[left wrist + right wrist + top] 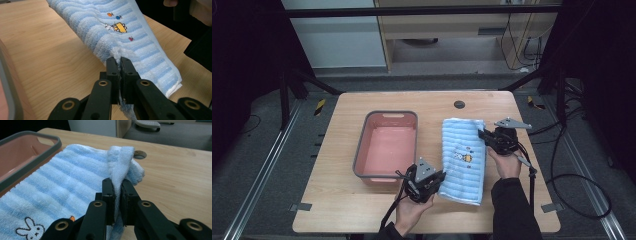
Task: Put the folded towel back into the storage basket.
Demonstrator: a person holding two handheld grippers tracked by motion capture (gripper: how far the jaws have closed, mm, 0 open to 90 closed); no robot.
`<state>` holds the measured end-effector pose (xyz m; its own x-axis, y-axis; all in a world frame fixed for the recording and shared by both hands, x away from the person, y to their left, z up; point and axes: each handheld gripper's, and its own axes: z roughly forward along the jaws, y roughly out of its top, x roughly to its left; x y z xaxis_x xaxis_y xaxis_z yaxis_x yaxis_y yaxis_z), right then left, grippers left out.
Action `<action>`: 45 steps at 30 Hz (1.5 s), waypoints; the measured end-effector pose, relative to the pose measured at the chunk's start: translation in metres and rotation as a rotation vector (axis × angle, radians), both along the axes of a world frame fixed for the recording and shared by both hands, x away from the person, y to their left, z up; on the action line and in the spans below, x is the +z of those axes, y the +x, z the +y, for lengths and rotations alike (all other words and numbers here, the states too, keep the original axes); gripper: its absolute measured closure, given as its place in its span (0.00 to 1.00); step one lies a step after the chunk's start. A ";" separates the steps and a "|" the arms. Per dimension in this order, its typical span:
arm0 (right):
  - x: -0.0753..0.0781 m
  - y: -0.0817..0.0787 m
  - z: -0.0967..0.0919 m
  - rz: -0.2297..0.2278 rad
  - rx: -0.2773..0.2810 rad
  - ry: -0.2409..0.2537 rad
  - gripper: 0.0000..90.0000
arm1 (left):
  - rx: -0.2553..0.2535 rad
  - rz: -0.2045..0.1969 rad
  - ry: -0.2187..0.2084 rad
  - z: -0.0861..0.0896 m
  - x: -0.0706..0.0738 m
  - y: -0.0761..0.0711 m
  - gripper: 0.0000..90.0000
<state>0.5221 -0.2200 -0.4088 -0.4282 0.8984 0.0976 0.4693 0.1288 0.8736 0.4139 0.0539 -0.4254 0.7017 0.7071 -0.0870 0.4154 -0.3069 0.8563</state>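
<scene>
A light blue striped towel point(463, 160) with a small cartoon print lies folded on the wooden table, right of a pink basin. My left gripper point(438, 179) is shut on the towel's near left edge; in the left gripper view the jaws pinch the terry cloth point(117, 53) between them. My right gripper point(484, 135) is shut on the far right corner; in the right gripper view a bunched fold of towel point(120, 160) rises from between the jaws. Both pinched edges are lifted a little off the table.
An empty pink basin with a grey rim point(362, 145) stands left of the towel. A round cable hole point(459, 104) sits near the table's far edge. Black cables trail off the right side onto the floor.
</scene>
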 end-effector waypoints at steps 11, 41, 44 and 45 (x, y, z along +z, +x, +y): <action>0.030 -0.004 0.008 -0.054 0.011 -0.005 0.93 | 0.012 -0.029 -0.036 0.011 0.021 0.001 0.96; 0.080 0.000 0.040 -0.132 0.042 0.001 0.93 | 0.046 -0.096 -0.068 0.042 0.059 0.006 0.96; 0.084 0.001 0.044 -0.140 0.046 0.004 0.93 | 0.053 -0.105 -0.069 0.046 0.063 0.007 0.96; 0.086 0.001 0.046 -0.146 0.047 0.004 0.93 | 0.056 -0.110 -0.068 0.049 0.065 0.007 0.96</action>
<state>0.5233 -0.1742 -0.3227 -0.4800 0.8766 0.0348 0.3306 0.1440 0.9327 0.4206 0.1026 -0.3606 0.6692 0.7406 -0.0610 0.3326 -0.2251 0.9158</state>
